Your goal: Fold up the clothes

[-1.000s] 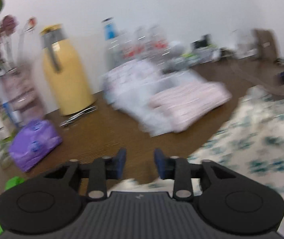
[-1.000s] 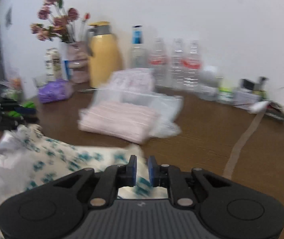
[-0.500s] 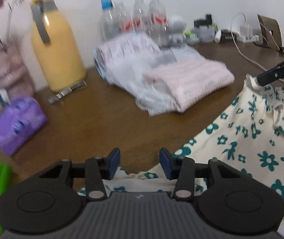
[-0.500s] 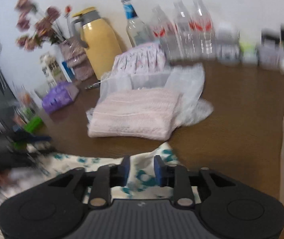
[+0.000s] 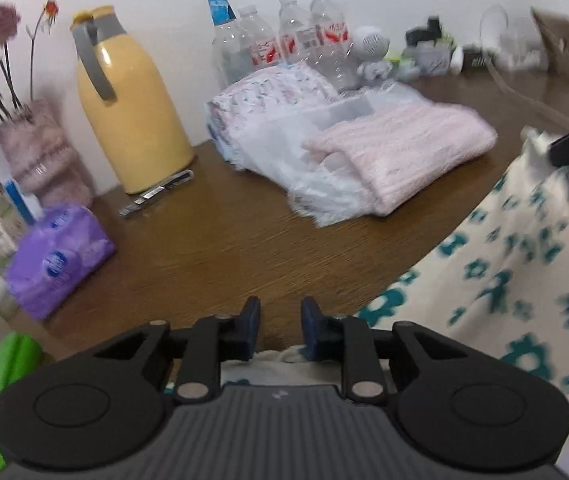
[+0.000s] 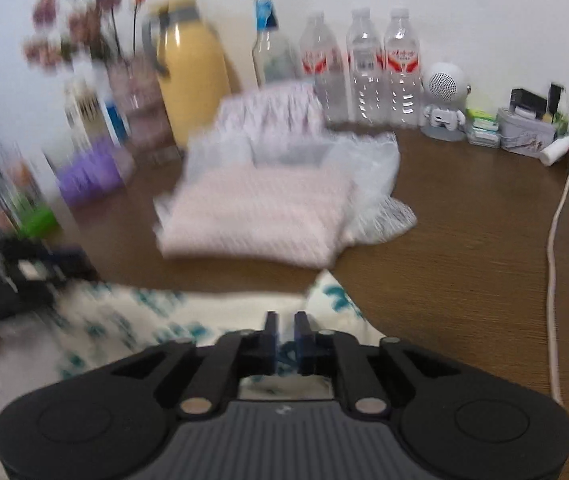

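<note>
I am holding the left gripper (image 5: pixel 280 330) low at the bottom centre of its view, with its jaws standing apart and bare table (image 5: pixel 212 256) showing in the gap; cream cloth is lying beneath them, but I cannot tell whether the pads are touching it. The garment (image 5: pixel 524 280), cream with teal flowers, is filling the right side of the left view and draping from the upper right down toward the bottom centre. At the right edge of that view, a dark tip of the right gripper is meeting the garment's top edge. In the right view, I am keeping the right gripper (image 6: pixel 286 338) at the bottom centre with its jaws nearly together and pinching a fold of the garment (image 6: pixel 152 320), which is spreading across the lower left of the frame and is blurred. A pink folded knit (image 5: pixel 400 152) is lying on clear plastic wrap (image 5: pixel 284 160) in the centre right of the left view, apart from the garment. Behind it, a yellow jug (image 5: pixel 132 112) is standing at upper left, with bottles (image 5: pixel 284 40) lining the wall at top centre. A purple pack (image 5: pixel 56 260) is sitting at the left edge, and a white cable (image 6: pixel 556 240) is running down the right side of the right view.
</note>
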The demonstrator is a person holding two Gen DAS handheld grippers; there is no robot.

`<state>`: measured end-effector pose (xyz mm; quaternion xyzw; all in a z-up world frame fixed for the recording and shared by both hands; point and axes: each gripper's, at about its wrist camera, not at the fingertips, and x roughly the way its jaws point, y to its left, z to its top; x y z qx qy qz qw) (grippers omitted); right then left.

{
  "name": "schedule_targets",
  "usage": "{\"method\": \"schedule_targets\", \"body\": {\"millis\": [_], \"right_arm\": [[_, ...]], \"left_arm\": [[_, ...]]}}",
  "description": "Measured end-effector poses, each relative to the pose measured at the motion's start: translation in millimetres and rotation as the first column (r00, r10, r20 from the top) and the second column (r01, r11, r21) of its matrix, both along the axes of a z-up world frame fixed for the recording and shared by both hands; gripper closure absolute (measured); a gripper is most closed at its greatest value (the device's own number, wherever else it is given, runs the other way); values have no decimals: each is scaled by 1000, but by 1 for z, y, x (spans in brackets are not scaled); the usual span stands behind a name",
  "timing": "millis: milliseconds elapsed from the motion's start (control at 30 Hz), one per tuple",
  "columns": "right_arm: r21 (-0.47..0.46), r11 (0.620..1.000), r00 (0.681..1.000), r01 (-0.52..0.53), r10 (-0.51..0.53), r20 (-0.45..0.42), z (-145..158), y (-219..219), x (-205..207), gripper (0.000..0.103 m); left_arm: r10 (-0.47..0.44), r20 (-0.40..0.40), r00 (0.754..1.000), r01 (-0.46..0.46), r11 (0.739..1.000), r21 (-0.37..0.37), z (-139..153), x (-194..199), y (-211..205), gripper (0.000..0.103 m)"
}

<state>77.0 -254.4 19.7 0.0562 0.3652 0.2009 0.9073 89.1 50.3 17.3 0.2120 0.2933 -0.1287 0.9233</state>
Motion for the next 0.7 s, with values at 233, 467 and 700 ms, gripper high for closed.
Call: {"method": "schedule_targets", "body": {"millis": [233, 467, 700], "right_arm": [[-58, 998, 1000, -26, 26, -5, -15, 13, -11, 101], [-122, 992, 1000, -16, 13, -29, -12, 15, -34, 99], [-138, 990, 990, 13, 7, 143, 26, -8, -20, 84]], "left_arm": [[-45, -21, 999, 44, 998, -52, 1, -6, 1, 69], [-85, -28, 996, 82, 993, -89, 1, -12, 0, 66], [-119, -30, 992, 117, 991, -67, 9, -19, 6, 53]]}}
